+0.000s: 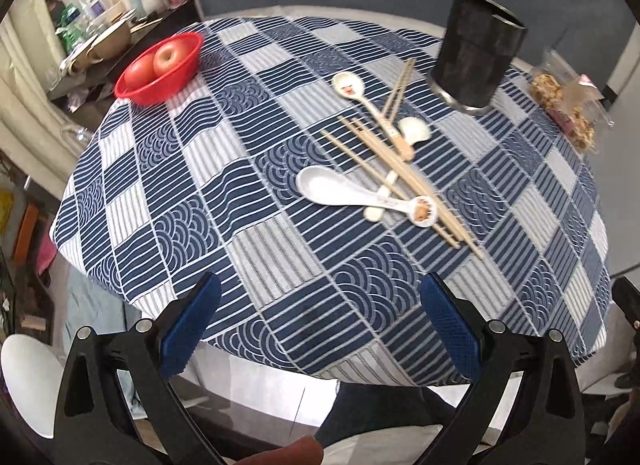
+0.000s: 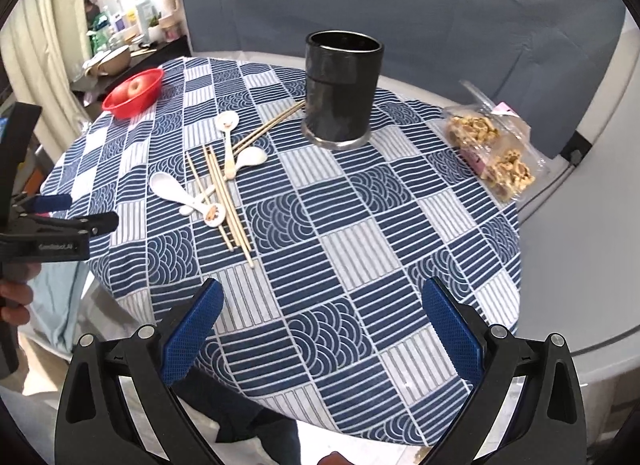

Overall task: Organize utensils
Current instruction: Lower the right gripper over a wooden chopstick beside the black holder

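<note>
utensils loose on table, holder standing empty-handed grippers at the near edge

item: left gripper (image 1: 320,329). jaws spread wide, nothing between the blue pads, held above the near edge of the table. it also shows side-on at the left of the right wrist view (image 2: 76,213)

item: right gripper (image 2: 322,329). jaws likewise wide apart, holding nothing, poised over the near part of the patterned tablecloth (image 2: 360,265)

item: chopsticks (image 1: 400,181). several wooden sticks lying crossed in a loose heap at mid-table; one pair (image 1: 400,85) lies apart from the rest, its far end close to the holder's base

item: white spoon (image 1: 340,189). lies flat, handle tangled under the sticks. a second spoon with a printed bowl (image 1: 350,86) lies farther back, and a third small one (image 1: 416,131) beside its handle; a printed spoon (image 1: 424,215) touches the near end of the pile

item: black holder (image 1: 476,49). tall dark cylinder, upright, mouth open, just behind the heap; contents cannot be seen

item: red bowl (image 1: 160,69) with apples, far left corner. bag of nuts (image 2: 492,153), right edge. neither part of the job

status, as judged: opening step, nothing picked up. the next move calls for lowering one gripper onto a single utensil at a free end, closing across its thin width, then lifting it clear of the crossed pieces toward the holder
</note>
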Demonstrator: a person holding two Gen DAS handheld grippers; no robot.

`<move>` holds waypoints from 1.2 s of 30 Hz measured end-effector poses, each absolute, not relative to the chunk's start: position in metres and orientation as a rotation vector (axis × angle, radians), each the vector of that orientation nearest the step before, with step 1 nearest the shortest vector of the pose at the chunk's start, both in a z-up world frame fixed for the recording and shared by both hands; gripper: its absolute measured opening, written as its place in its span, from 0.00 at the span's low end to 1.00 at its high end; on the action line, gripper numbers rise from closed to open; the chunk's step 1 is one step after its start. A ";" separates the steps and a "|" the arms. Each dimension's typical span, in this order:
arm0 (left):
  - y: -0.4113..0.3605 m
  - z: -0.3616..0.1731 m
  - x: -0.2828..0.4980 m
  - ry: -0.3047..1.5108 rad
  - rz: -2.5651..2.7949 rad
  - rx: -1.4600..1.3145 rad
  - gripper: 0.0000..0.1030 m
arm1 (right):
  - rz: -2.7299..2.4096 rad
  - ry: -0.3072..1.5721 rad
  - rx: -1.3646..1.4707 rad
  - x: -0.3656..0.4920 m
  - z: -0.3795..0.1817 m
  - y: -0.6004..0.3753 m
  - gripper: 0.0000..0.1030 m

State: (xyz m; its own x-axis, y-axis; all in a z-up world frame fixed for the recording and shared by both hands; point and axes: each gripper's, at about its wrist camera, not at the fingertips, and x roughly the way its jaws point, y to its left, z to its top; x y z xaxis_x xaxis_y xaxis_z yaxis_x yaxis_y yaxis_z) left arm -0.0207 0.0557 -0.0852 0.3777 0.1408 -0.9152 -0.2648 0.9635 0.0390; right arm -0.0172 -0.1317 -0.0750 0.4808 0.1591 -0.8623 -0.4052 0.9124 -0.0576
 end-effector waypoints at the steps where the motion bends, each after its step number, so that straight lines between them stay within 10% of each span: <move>1: 0.058 -0.088 -0.020 1.163 0.266 -0.128 0.94 | 0.350 1.022 -0.270 -0.016 -0.077 -0.130 0.92; 36: 0.091 -0.111 0.086 1.252 0.168 -0.036 0.94 | 0.235 1.170 -0.235 0.067 -0.120 -0.096 0.92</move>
